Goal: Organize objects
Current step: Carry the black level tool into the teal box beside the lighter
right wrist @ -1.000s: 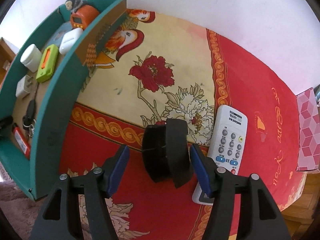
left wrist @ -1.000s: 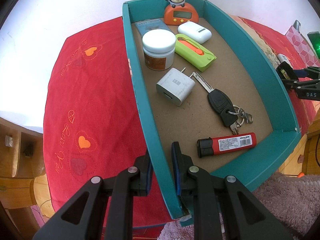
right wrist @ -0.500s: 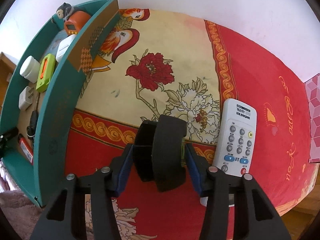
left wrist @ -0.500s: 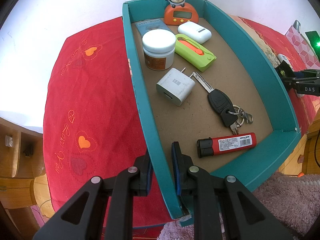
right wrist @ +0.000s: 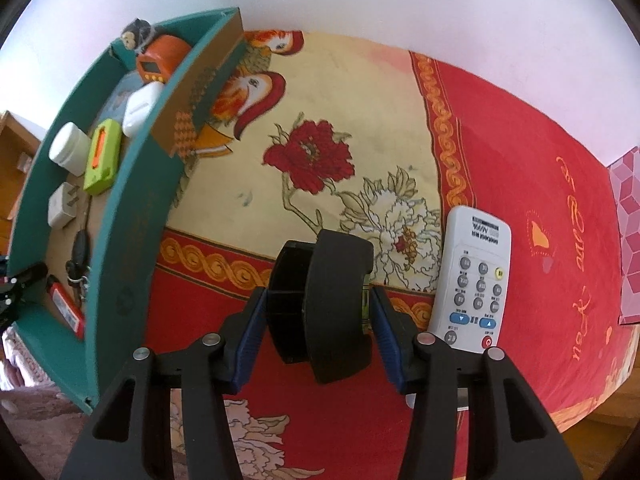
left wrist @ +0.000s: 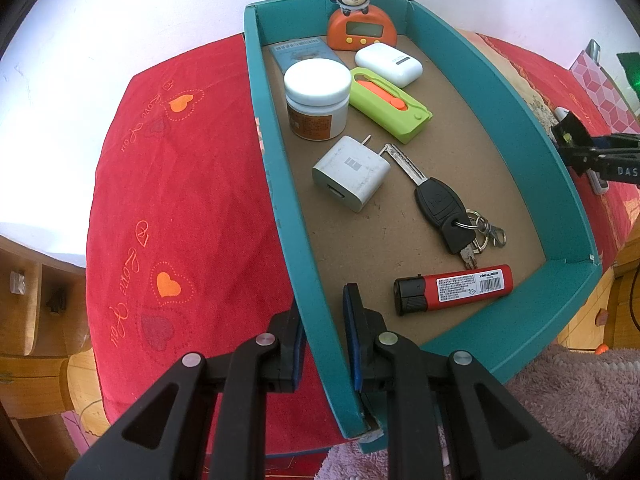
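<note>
While the left gripper [left wrist: 322, 332] pinches the cardboard tray's [left wrist: 276, 184] wall, the right gripper [right wrist: 318, 330] clamps a rounded black case [right wrist: 328, 312]

Remote [right wrist: 474, 276] right of tape measure [right wrist: 328, 304]; box [right wrist: 132, 240] left.

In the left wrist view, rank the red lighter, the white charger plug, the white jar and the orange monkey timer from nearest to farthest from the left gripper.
1. Red cylindrical lighter with black cap: near end of the teal cardboard tray, just right of the left gripper.
2. White square charger plug: mid tray.
3. White-lidded plastic jar: farther, by the left wall.
4. Orange monkey-topped timer: against the far wall.
</note>
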### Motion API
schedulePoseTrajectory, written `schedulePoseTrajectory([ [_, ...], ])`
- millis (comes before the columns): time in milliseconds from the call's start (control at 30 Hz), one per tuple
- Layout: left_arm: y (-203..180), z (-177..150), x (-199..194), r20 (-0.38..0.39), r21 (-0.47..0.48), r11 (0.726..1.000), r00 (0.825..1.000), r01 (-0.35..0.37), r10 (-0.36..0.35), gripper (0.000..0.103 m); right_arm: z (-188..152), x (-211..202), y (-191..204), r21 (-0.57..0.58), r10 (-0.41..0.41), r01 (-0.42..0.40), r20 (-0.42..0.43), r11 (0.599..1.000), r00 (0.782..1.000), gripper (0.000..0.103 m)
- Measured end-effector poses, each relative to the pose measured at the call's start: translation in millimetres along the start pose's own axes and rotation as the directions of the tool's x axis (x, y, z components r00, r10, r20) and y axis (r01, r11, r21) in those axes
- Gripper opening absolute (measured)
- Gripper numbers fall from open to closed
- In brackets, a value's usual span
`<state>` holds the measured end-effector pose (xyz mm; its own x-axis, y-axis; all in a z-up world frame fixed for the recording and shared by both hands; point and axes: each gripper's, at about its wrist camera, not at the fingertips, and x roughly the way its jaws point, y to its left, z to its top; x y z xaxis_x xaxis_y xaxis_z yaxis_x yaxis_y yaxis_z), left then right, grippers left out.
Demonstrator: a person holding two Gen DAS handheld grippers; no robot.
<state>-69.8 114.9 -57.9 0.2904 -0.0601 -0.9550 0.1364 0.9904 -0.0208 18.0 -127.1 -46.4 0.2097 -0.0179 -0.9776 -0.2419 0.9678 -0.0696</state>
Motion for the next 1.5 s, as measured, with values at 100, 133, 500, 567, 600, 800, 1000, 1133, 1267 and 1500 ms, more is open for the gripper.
schedulePoseTrajectory([
  [100, 0, 0, 0, 0.000, 0.000, 1.000, 1.000, 0.000, 0.000, 0.015, 6, -9, 6, -0.001, 0.028, -0.028, 0.011, 1.000, 1.000, 0.051],
  [133, 0, 0, 0, 0.000, 0.000, 1.000, 1.000, 0.000, 0.000, 0.015, 8, -13, 9, -0.006, 0.037, -0.037, 0.019, 0.999, 0.999, 0.051],
  [500, 0, 0, 0, 0.000, 0.000, 1.000, 1.000, 0.000, 0.000, 0.015, 24, -51, 65, -0.139, 0.128, -0.114, 0.100, 0.984, 0.987, 0.051],
  [567, 0, 0, 0, 0.000, 0.000, 1.000, 1.000, 0.000, 0.000, 0.015, 23, -52, 78, -0.176, 0.146, -0.127, 0.103, 0.976, 0.984, 0.051],
  [600, 0, 0, 0, 0.000, 0.000, 1.000, 1.000, 0.000, 0.000, 0.015, 24, -53, 87, -0.197, 0.157, -0.135, 0.101, 0.971, 0.982, 0.051],
  [800, 0, 0, 0, 0.000, 0.000, 1.000, 1.000, 0.001, -0.001, 0.015, 20, -46, 123, -0.276, 0.205, -0.178, 0.074, 0.945, 0.976, 0.051],
  [1000, 0, 0, 0, 0.001, 0.001, 1.000, 1.000, 0.002, -0.002, 0.015, 16, -31, 158, -0.329, 0.250, -0.230, 0.018, 0.916, 0.968, 0.051],
  [1133, 0, 0, 0, 0.001, 0.001, 1.000, 1.000, 0.002, -0.002, 0.015, 13, -20, 177, -0.365, 0.266, -0.253, -0.016, 0.896, 0.964, 0.051],
  [1267, 0, 0, 0, 0.001, 0.001, 1.000, 1.000, 0.002, -0.002, 0.015, 11, -11, 187, -0.377, 0.272, -0.266, -0.038, 0.887, 0.961, 0.051],
  [1500, 0, 0, 0, 0.001, 0.000, 1.000, 1.000, 0.002, -0.002, 0.016, 9, 1, 197, -0.385, 0.270, -0.273, -0.064, 0.882, 0.961, 0.051],
])
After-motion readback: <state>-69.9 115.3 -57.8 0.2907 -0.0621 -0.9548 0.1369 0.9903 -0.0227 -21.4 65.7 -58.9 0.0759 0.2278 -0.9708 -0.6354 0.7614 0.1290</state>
